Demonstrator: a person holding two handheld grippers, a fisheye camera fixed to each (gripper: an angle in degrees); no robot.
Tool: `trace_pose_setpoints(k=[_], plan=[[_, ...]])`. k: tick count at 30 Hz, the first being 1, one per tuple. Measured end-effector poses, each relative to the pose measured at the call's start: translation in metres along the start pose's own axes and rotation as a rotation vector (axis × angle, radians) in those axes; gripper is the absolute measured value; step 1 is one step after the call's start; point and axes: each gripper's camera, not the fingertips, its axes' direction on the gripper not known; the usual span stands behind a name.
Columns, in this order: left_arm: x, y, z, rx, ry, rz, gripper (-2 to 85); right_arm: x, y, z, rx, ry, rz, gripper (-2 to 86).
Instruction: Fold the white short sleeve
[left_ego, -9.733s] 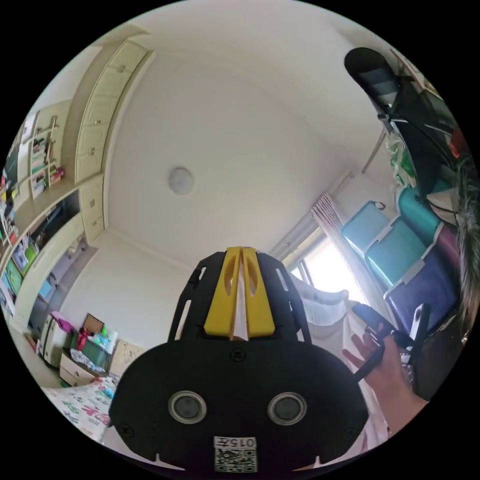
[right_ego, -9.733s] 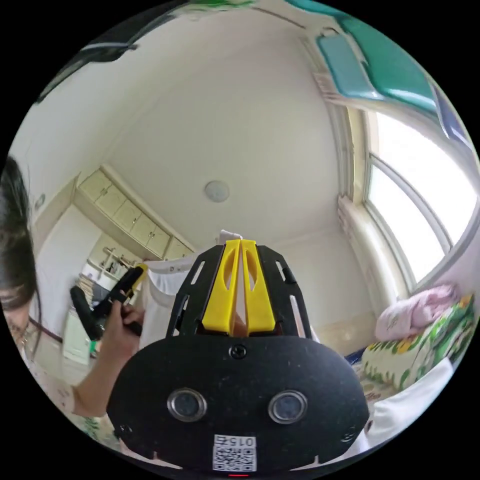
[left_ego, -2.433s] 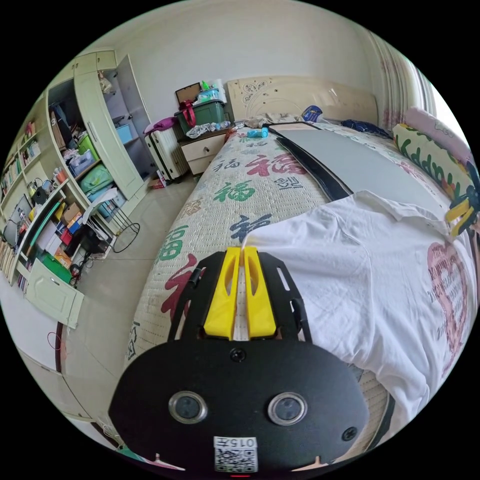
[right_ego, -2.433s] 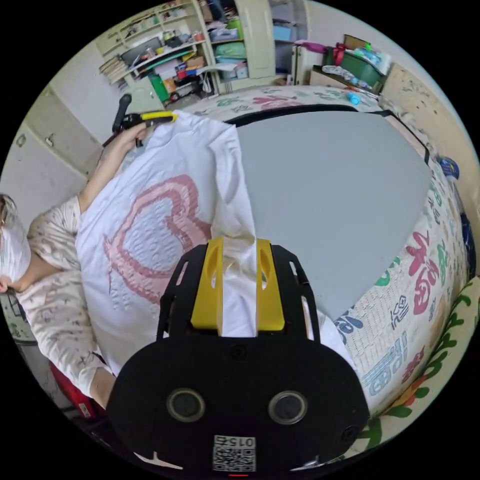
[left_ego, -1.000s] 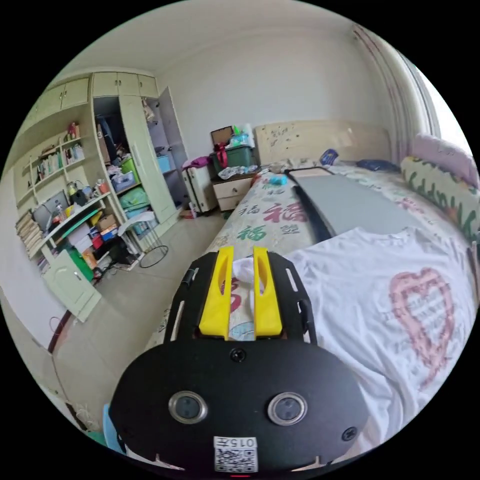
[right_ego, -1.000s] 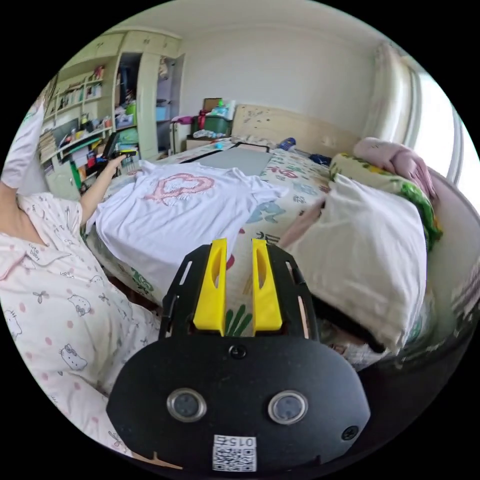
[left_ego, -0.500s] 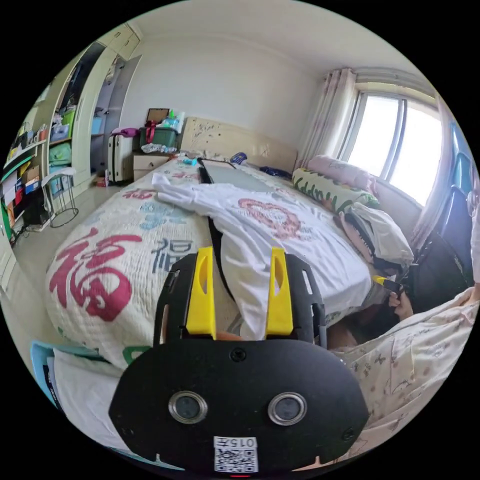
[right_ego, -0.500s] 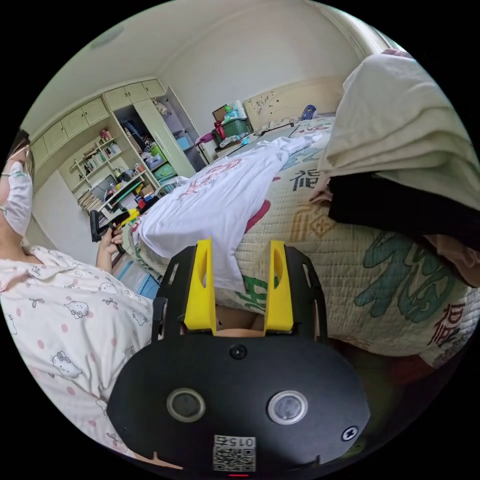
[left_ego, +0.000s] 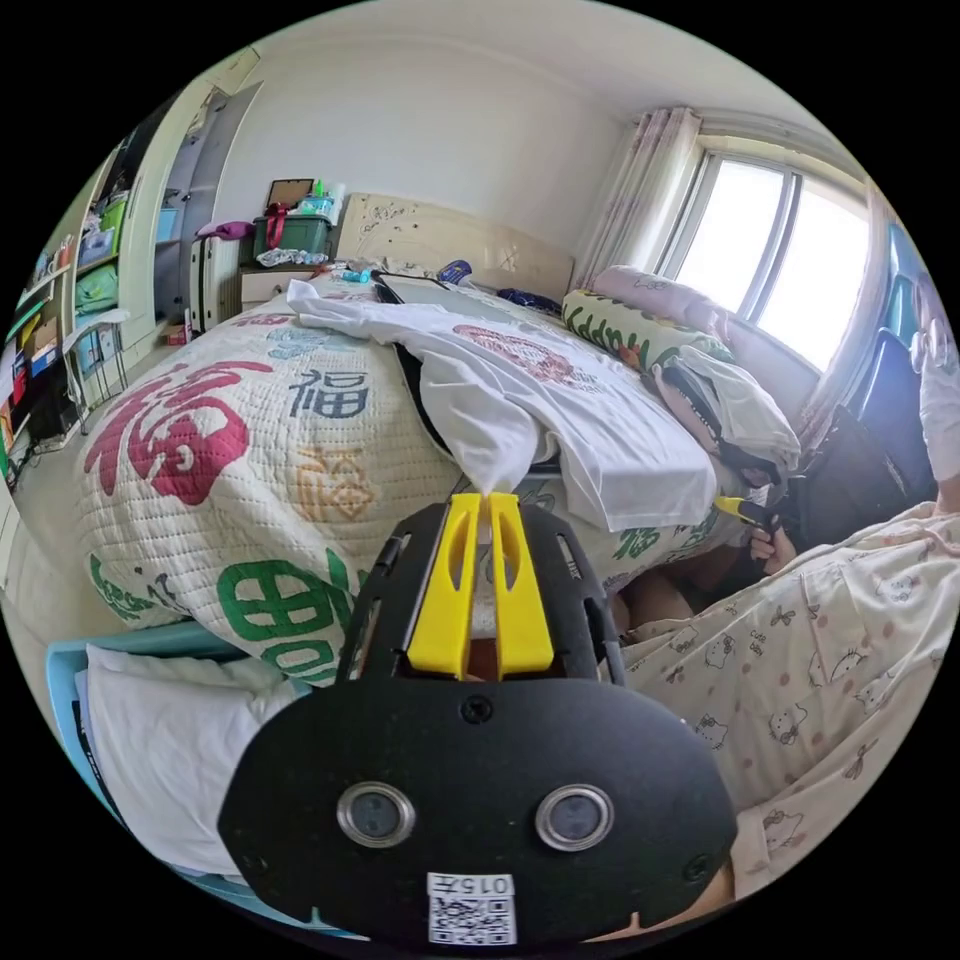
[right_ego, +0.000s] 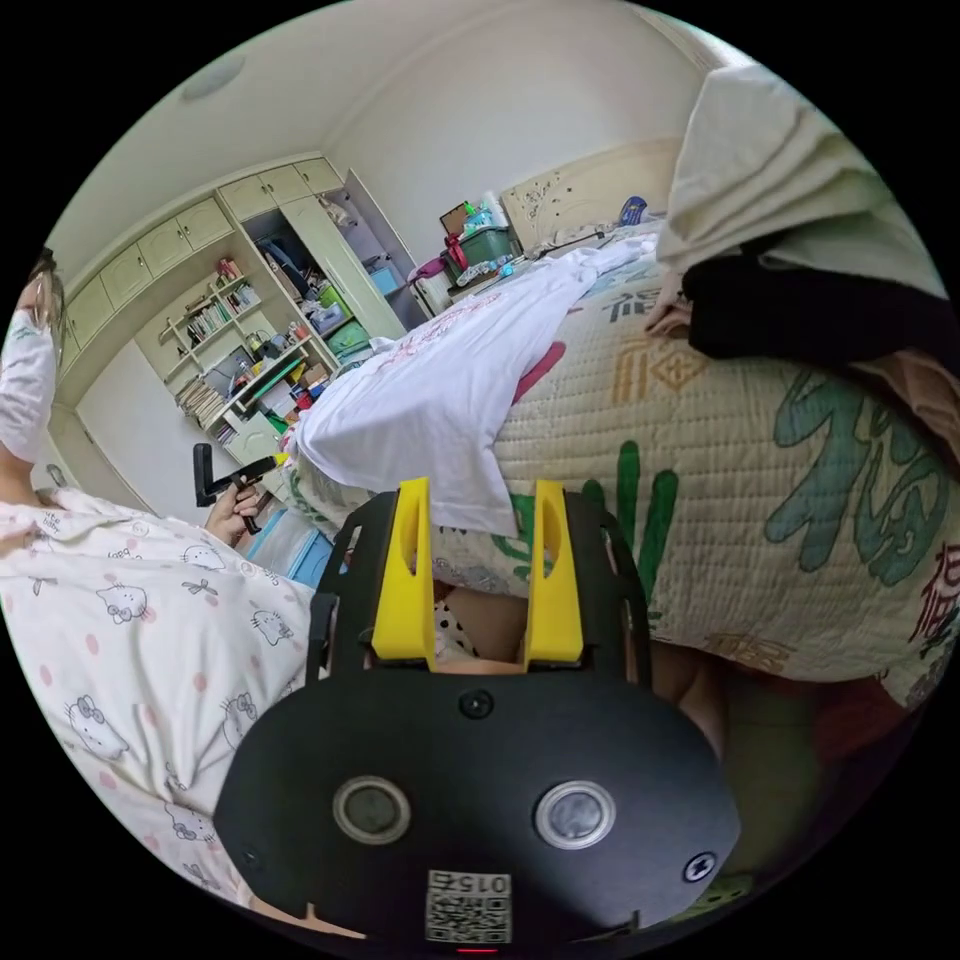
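Observation:
The white short-sleeve shirt (left_ego: 560, 400) with a pink heart print lies spread on the bed, its hem hanging over the near edge. My left gripper (left_ego: 480, 498) is shut on one hem corner, which runs into the yellow jaw tips. In the right gripper view the shirt (right_ego: 430, 390) drapes off the bed edge. My right gripper (right_ego: 482, 490) is open, and the other hem corner hangs just beyond its jaws, between their tips. The right gripper (left_ego: 745, 510) also shows in the left gripper view, held in a hand, and the left gripper (right_ego: 235, 478) in the right gripper view.
The bed (left_ego: 200, 420) has a quilted cover with large printed characters. A grey mat (left_ego: 440, 295) lies under the shirt's top. Folded clothes (right_ego: 790, 200) are stacked beside the shirt. A blue bin (left_ego: 160, 740) of white cloth stands on the floor. The person's patterned pyjamas (right_ego: 130, 640) are close by.
My left gripper's jaws, open around the hem half a second ago, have closed on the hem corner. My right gripper stays open and has come nearer the other corner.

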Motion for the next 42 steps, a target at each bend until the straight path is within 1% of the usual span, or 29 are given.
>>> trace_pose_setpoints(k=[3,5,7,8,10,12,14,16,19,22,25,27,30,32,33,35,36,37,38,39,41,42], plan=[[-0.008,-0.004,-0.023,0.038,0.042,0.012,1.1,-0.001,0.004,0.011,-0.030,-0.020,-0.015,11.3],[-0.019,-0.005,-0.045,0.085,0.072,-0.012,0.4,-0.002,-0.002,0.019,-0.040,-0.030,-0.025,4.8],[-0.025,-0.002,-0.063,0.133,0.103,-0.022,0.1,-0.003,-0.010,0.020,-0.080,-0.086,-0.063,1.4],[-0.029,0.000,-0.077,0.165,0.114,-0.029,0.0,-0.003,-0.015,0.013,-0.108,-0.131,-0.086,0.3],[-0.033,0.005,-0.097,0.203,0.105,-0.042,-0.2,-0.004,-0.016,-0.014,-0.071,-0.160,-0.127,-0.1],[-0.036,0.010,-0.115,0.221,0.078,-0.046,-0.4,-0.001,-0.016,-0.046,-0.047,-0.150,-0.140,-0.4],[-0.037,0.017,-0.128,0.191,0.021,-0.029,-0.5,0.003,-0.011,-0.084,-0.017,-0.077,-0.116,-0.5],[-0.035,0.023,-0.129,0.140,-0.018,-0.009,-0.4,0.005,-0.004,-0.100,-0.007,-0.037,-0.092,-0.7],[-0.043,0.035,-0.118,0.071,0.018,-0.013,-0.1,-0.001,0.002,-0.088,-0.082,0.020,-0.082,-0.9],[-0.052,0.045,-0.095,-0.015,0.009,-0.034,1.7,-0.011,0.001,-0.062,-0.147,0.040,-0.097,-0.9],[-0.052,0.038,-0.092,-0.029,-0.023,-0.034,4.6,-0.021,-0.011,-0.064,-0.106,0.132,-0.102,-0.7],[-0.048,0.018,-0.100,0.016,-0.069,-0.019,4.8,-0.032,-0.030,-0.072,-0.043,0.160,-0.132,-0.5],[-0.032,-0.046,-0.100,0.118,-0.116,0.057,4.3,-0.064,-0.082,-0.058,0.053,0.267,-0.220,-0.3],[-0.014,-0.118,-0.073,0.151,-0.122,0.125,3.5,-0.104,-0.129,-0.023,0.159,0.419,-0.335,-0.3],[-0.008,-0.137,-0.062,0.153,-0.125,0.141,3.4,-0.114,-0.140,-0.012,0.181,0.456,-0.371,-0.3],[0.014,-0.209,-0.008,0.165,-0.137,0.206,2.9,-0.146,-0.191,0.044,0.238,0.565,-0.466,-0.7],[0.019,-0.227,0.007,0.165,-0.137,0.214,2.8,-0.152,-0.204,0.058,0.245,0.570,-0.482,-0.8],[0.026,-0.261,0.041,0.158,-0.127,0.225,2.6,-0.161,-0.232,0.088,0.252,0.561,-0.515,-0.9],[0.033,-0.292,0.077,0.137,-0.117,0.235,2.3,-0.166,-0.263,0.118,0.239,0.526,-0.523,-0.9],[0.036,-0.307,0.095,0.127,-0.114,0.235,2.1,-0.166,-0.279,0.134,0.220,0.499,-0.518,-0.9],[0.040,-0.356,0.168,0.089,-0.126,0.201,1.2,-0.162,-0.345,0.203,0.096,0.432,-0.507,-0.9],[0.040,-0.367,0.186,0.078,-0.128,0.185,0.9,-0.159,-0.361,0.221,0.069,0.429,-0.496,-0.9]])
